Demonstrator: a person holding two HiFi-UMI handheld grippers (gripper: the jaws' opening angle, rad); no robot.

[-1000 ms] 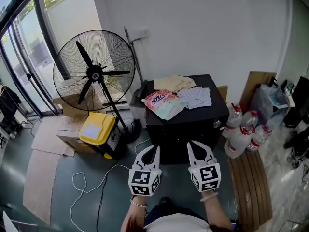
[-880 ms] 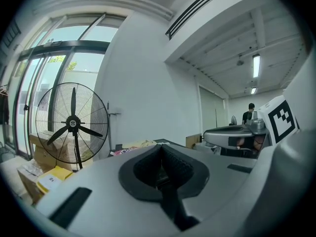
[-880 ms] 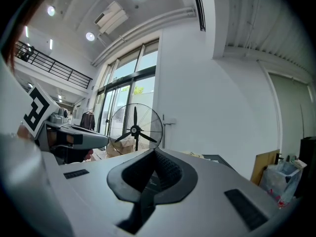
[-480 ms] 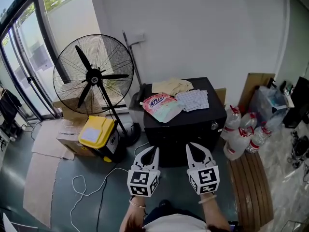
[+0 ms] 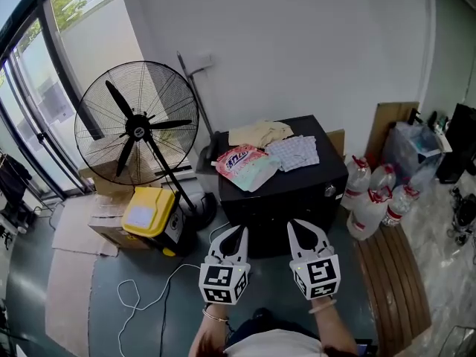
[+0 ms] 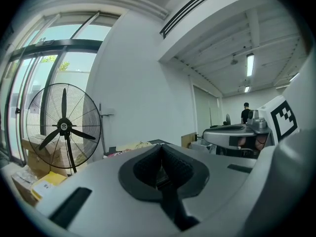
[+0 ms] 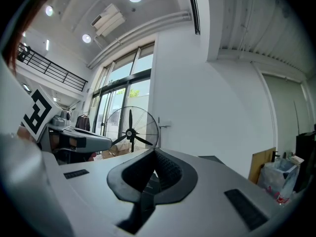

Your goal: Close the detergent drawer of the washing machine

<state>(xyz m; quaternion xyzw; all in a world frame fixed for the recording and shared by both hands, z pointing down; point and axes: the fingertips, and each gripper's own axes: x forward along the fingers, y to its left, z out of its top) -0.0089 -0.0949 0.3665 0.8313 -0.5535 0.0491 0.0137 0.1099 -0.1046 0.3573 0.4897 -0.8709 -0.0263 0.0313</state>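
Two grippers are held side by side, just short of the black washing machine (image 5: pixel 286 199) against the wall. The left gripper (image 5: pixel 238 230) and the right gripper (image 5: pixel 296 225) are each seen with fingers clenched on nothing. Clothes (image 5: pixel 296 153) and a detergent bag (image 5: pixel 244 162) are laid on the machine's top. Its detergent drawer cannot be made out.

Cut off at the bottom edge: the person's forearms (image 5: pixel 212 337). Partly covered by the white left gripper (image 5: pixel 236 233) and white right gripper (image 5: pixel 300 227): front of the black box-shaped machine (image 5: pixel 279 203). Unreadably small: print on the pink pouch (image 5: pixel 242 161).
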